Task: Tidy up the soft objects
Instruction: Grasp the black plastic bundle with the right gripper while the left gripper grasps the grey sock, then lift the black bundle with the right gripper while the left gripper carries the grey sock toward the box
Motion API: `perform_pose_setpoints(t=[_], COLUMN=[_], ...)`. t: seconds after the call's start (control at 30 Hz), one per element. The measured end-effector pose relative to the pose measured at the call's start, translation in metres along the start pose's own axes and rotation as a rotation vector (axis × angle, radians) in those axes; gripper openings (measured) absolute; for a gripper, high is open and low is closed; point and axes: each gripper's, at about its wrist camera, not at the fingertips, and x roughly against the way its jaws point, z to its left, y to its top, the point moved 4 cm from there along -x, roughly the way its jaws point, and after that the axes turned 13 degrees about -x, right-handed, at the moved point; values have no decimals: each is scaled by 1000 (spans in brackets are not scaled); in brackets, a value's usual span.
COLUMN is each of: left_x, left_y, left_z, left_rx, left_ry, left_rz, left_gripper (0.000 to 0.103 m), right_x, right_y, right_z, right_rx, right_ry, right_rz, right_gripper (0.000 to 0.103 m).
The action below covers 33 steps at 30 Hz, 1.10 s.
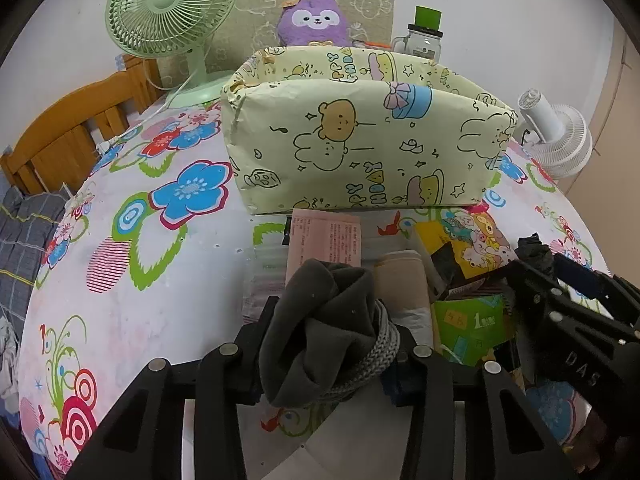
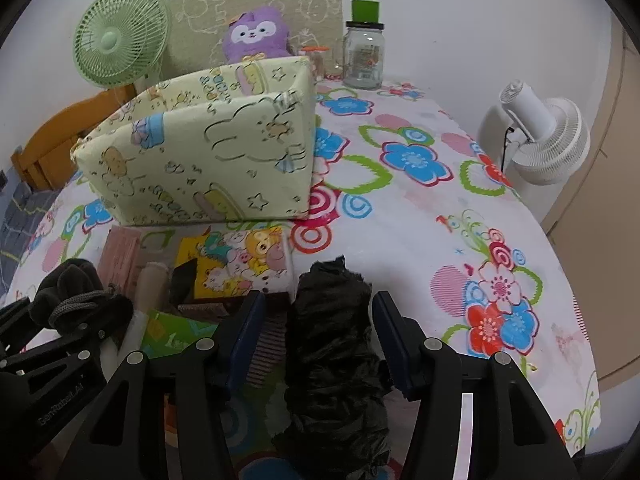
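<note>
Ahead of both tools stands the box [image 1: 360,140], its inside hidden; the left tool [image 1: 328,344] grips a sock [image 1: 320,320], the right tool [image 2: 320,320] gapes around a bag [image 2: 332,344].

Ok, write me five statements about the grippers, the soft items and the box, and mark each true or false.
1. The left gripper is shut on a dark grey rolled sock. True.
2. The right gripper is clamped tight on the black crinkled bundle. False: its pads stand apart from the bundle on both sides.
3. The paper-wrapped box already has the sock inside. False: the sock is in the left gripper, in front of the box.
4. A purple plush sits behind the box. True.
5. The green fan lies flat on the table. False: it stands upright.
</note>
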Motion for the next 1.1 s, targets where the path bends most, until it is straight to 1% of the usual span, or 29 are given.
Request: perform_pose_setpoints(t=[0.07,0.2,0.23,0.27,0.3,0.4,0.6,0.83,1.1], left_x=[0,0,0,0,0,1,8,21,38], left_y=[1,2,2,2,2,3,7,13,21], left_z=[0,-1,-1,-1,-2,-2,-5,-6,-5], left_rx=[-4,-8,-10,-12,-13,-14,-26,-26,-35], left_ry=[2,1,1,2,2,5,8,7,12], left_rz=[-2,-5,-5,-6,-5,-7,-26,-60,-101], left_gripper=[43,43,43,43,43,42,40,40,39], right_x=[-2,-14,-15,-15,-14,-10,12,28,45], right_y=[1,-7,-8,-10,-10,-7,1,8,15], right_z=[-2,-2,0,1,2,1,9,21,31], right_rx=[3,2,16,25,25,12,17,36,56], right_ry=[-13,-6,-13,-17,-18,-2,38,80,106], right_rz=[1,56,50,50,45,34,-25,-57,-92], right_gripper=[59,59,57,52,44,42,41,41,41])
